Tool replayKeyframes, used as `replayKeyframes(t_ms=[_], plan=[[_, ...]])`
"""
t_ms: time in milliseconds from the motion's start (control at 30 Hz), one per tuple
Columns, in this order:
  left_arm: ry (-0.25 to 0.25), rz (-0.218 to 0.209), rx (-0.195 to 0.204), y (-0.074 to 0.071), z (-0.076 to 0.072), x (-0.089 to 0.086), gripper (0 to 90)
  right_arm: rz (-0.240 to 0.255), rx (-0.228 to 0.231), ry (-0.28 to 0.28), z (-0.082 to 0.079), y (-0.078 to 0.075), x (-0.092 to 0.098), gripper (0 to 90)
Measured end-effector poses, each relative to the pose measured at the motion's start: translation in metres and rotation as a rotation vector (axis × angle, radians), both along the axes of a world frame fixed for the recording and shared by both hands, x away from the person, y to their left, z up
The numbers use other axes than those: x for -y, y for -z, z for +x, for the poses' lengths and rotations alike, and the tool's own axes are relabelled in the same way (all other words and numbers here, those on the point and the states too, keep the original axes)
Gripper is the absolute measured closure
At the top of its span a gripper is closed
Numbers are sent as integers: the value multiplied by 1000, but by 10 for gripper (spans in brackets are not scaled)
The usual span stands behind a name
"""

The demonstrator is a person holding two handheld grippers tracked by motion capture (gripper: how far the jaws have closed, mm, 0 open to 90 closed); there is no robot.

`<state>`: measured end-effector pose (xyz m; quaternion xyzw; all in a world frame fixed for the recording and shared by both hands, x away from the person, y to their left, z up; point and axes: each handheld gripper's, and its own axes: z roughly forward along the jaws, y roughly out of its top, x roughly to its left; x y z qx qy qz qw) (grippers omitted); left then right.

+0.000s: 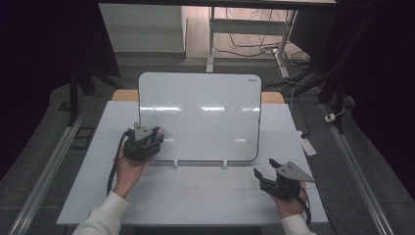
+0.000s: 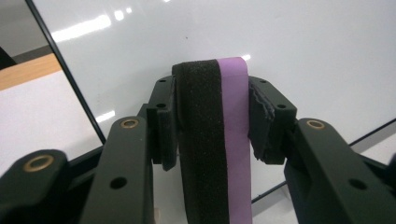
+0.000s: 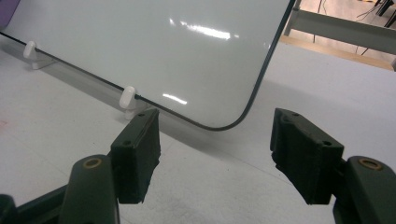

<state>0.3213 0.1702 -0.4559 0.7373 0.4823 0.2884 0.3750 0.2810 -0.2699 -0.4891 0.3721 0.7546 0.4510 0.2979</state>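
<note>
Nearest the person, the right gripper (image 1: 268, 177) hovers low over the bare white worktop (image 1: 205, 196), its jaws spread wide with nothing between them; in the right gripper view they point toward the lower right corner of the whiteboard (image 3: 154, 42) and one of its small white clip feet (image 3: 127, 98). A little farther in, the left gripper (image 1: 155, 138) has its jaws clamped on an eraser (image 2: 215, 140), a black felt layer backed with purple, held up at the board's lower left part; whether the felt touches the surface cannot be told. The board itself stands tilted back across the middle of the worktop and looks clean in every view, with no marker strokes, so, judging from this alone, any wiping is either finished or the board has nothing left to clear. A faint reddish smudge (image 1: 192, 190) sits on the worktop in front of the board. A tiny mark in the board's top right corner (image 1: 252, 78) may be a brand, but it is too small to read; no other writing shows.
</note>
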Motion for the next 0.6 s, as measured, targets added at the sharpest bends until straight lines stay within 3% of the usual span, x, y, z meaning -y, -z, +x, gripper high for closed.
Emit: replayKeyframes(t_ms=[267, 600], plan=[[16, -38, 21, -5, -6, -8, 438, 3, -1, -5, 0, 0, 1, 328], [103, -132, 25, -14, -19, -25, 324, 5, -7, -37, 2, 0, 4, 328]])
